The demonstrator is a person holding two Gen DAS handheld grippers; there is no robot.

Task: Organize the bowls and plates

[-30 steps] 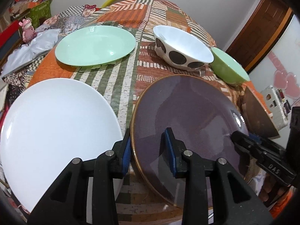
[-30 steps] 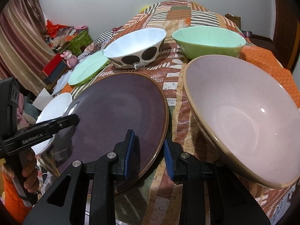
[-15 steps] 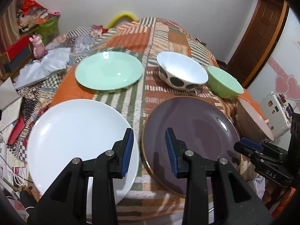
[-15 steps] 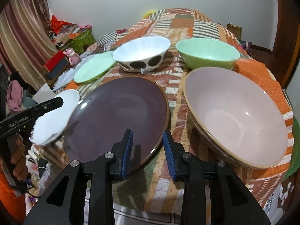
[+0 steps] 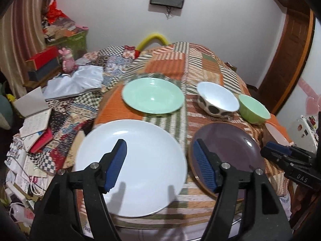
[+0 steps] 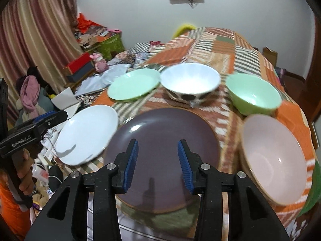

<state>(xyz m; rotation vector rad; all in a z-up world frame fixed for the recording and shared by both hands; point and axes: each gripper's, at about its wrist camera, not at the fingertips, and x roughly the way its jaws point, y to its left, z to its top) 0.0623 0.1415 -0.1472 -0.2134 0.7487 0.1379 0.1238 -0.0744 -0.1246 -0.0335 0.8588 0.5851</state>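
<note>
With both sets of tongs spread wide and holding nothing, nothing is stacked yet: six pieces lie singly on the patchwork cloth, none touching as far as I can tell.

Left tongs hang above the near edge of the white plate, jaws well apart, one finger over the plate and the other over the gap toward the purple plate. Right tongs gape over the purple plate's near half, empty. My read: open jaws that wide are staged to straddle a rim, not to pinch yet.

Layout looks sorted by type already:
- plates on the left: white near, mint plate behind it, purple near-centre
- bowls on the right: spotted white bowl, green bowl, pink bowl nearest

Likely plan: nest plates into one pile, bowls into another. The pink bowl is the widest, so it probably serves as base; same for the white or purple plate.

Risks: glazed rims are slick, flat plates leave little lip to grab, and the cloth may drag. Right view is motion-blurred, so exact rim clearances are unclear.
</note>
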